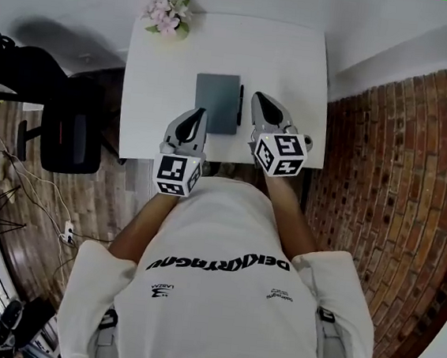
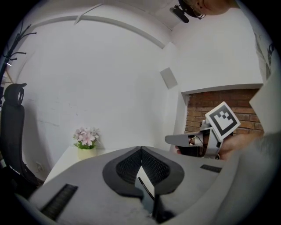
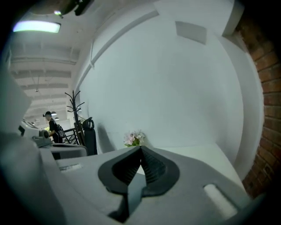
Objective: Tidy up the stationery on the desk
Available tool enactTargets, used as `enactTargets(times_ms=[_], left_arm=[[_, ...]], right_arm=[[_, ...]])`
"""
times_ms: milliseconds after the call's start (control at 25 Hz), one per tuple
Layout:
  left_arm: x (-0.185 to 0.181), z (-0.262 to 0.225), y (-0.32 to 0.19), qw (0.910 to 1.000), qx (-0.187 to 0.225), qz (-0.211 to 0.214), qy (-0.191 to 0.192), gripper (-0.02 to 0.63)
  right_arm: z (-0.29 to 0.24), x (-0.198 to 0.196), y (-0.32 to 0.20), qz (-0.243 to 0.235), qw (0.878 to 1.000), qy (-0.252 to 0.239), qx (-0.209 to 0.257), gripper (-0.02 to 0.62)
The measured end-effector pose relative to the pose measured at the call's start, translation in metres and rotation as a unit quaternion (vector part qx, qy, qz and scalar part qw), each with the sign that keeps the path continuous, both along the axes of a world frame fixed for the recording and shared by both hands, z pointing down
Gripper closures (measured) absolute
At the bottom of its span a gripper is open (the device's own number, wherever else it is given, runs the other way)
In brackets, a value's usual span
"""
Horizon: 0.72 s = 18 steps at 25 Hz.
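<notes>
Though apart, notebook (image 1: pixel 216 103) between grippers (image 1: pixel 199 114) (image 1: pixel 260 99).

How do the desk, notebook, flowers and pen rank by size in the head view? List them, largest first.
1. Desk
2. Notebook
3. Flowers
4. Pen, by far the thinnest, though about as long as the flowers are wide.

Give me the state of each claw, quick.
Left claw: closed, holding nothing.
Right claw: closed, holding nothing.
</notes>
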<state>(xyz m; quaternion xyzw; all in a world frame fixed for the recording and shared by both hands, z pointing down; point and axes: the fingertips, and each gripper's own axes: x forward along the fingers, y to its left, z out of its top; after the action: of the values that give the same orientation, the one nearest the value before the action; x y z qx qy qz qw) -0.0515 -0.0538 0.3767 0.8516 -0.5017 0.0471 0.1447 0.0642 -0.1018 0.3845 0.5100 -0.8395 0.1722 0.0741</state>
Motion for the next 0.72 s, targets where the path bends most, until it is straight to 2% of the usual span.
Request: enactTargets(times_ms=[120, 360, 720], left_arm=[[0.003, -0.004, 0.002, 1.0000, 0.008, -0.001, -0.005, 0.607], [0.006, -0.004, 0.007, 0.9997, 0.015, 0.005, -0.018, 0.607], [0.003, -0.011, 0.012, 0.9991, 0.031, -0.005, -0.028, 0.607]], right_arm=[[-0.012, -0.001, 0.010, 0.004, 1.000, 0.002, 0.029, 0.598], [-0.016, -0.014, 0.031, 0.004, 0.999, 0.008, 0.043, 0.598], [-0.025, -0.024, 0.044, -0.022, 0.998, 0.004, 0.058, 0.598]])
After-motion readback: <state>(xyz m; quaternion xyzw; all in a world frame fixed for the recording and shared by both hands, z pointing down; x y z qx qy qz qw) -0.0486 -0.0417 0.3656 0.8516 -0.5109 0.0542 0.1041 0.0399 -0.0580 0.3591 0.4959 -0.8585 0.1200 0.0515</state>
